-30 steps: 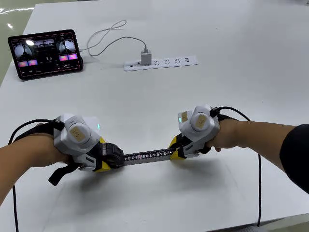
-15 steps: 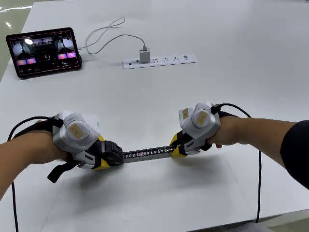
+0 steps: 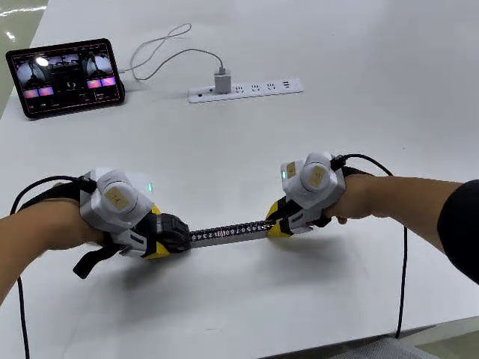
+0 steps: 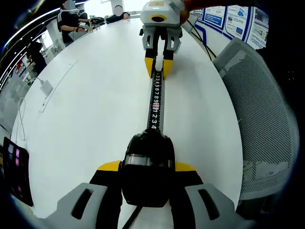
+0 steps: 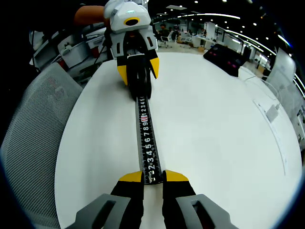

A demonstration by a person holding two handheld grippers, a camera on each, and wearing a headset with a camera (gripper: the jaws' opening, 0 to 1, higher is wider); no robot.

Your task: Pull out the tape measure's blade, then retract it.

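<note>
White desk [image 3: 337,112] under the work. Tape measure case [image 4: 147,157] is clamped in the left tongs [image 3: 166,238]; blade [image 3: 228,233] tip is pinched by the right tongs [image 3: 275,226], so the pulled-out length is held taut between them, low over the desk.

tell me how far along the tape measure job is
Done: the blade is out a stretch, with its numbers showing between the two grippers. In hand: the left gripper is shut on the case, and the right gripper pinches the blade's tip. Left: perhaps more pull, then letting the blade retract into the case.
</note>
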